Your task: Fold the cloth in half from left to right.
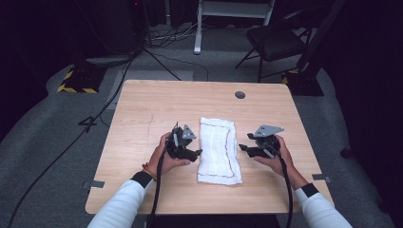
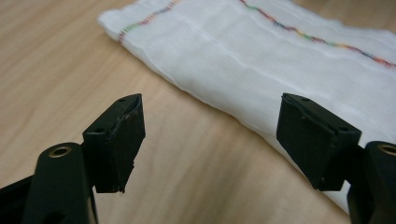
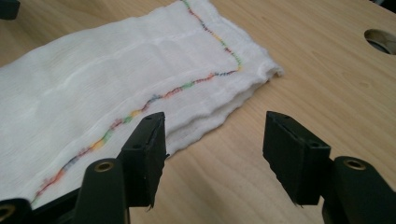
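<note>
I have the folded white cloth (image 1: 218, 151) lying flat near the middle of the wooden table (image 1: 142, 109), its long side running from near to far. A thin line of multicoloured stitching (image 1: 231, 152) follows its right edge and turns across the far end; the right gripper view shows that line (image 3: 154, 99) bending at the far corner, with the folded layers stacked at the edge.

My left gripper (image 1: 196, 153) sits just left of the cloth, about halfway along it, held in the left hand (image 1: 164, 156). Its jaws are spread wide with nothing between them. In the left gripper view (image 2: 210, 140) the left jaw hangs over bare wood and the right jaw sits over the cloth's edge (image 2: 261, 74); I cannot tell whether either jaw touches anything.

My right gripper (image 1: 243, 148) is just right of the cloth, roughly level with the left one, held in the right hand (image 1: 275, 159). Its jaws are also spread apart and hold nothing. In the right gripper view (image 3: 212, 149) the left jaw overlaps the cloth's layered edge (image 3: 93, 93) and the right jaw is over bare table.

The 2 grippers face each other across the cloth. A round grommet hole (image 1: 240, 95) sits in the far right part of the table, well away from the cloth.
</note>
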`<state>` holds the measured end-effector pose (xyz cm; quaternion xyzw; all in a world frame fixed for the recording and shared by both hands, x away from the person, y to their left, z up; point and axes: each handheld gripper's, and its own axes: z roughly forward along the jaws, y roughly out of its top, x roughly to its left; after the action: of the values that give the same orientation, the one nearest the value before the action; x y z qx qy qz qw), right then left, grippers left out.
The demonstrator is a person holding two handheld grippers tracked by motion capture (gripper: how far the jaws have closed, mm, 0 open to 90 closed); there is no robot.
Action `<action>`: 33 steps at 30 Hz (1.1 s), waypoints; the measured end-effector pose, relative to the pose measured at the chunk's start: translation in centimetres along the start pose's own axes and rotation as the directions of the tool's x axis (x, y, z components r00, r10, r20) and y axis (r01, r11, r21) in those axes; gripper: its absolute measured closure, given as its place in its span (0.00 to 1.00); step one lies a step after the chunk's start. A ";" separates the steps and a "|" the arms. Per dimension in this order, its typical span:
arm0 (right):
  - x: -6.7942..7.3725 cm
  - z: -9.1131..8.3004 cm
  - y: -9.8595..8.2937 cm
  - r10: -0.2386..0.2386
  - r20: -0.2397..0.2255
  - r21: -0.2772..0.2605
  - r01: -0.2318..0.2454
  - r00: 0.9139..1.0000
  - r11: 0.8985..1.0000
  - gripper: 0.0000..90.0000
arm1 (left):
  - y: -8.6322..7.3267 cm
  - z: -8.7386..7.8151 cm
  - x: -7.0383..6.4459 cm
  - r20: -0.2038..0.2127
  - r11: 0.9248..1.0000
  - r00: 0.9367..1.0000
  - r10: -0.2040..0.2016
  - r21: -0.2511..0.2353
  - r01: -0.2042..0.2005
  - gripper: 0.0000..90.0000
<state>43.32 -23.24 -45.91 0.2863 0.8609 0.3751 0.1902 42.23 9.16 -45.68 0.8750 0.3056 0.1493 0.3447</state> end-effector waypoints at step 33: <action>-4.9 10.5 4.5 0.111 0.063 0.090 -0.117 0.992 0.989 0.43 | 4.5 9.7 6.0 -0.070 0.990 0.988 -0.139 0.020 0.141 0.25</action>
<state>54.29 -18.23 -48.76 0.3545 0.8539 0.3360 0.1798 53.32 5.41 -49.26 0.8500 0.3796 0.1509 0.3325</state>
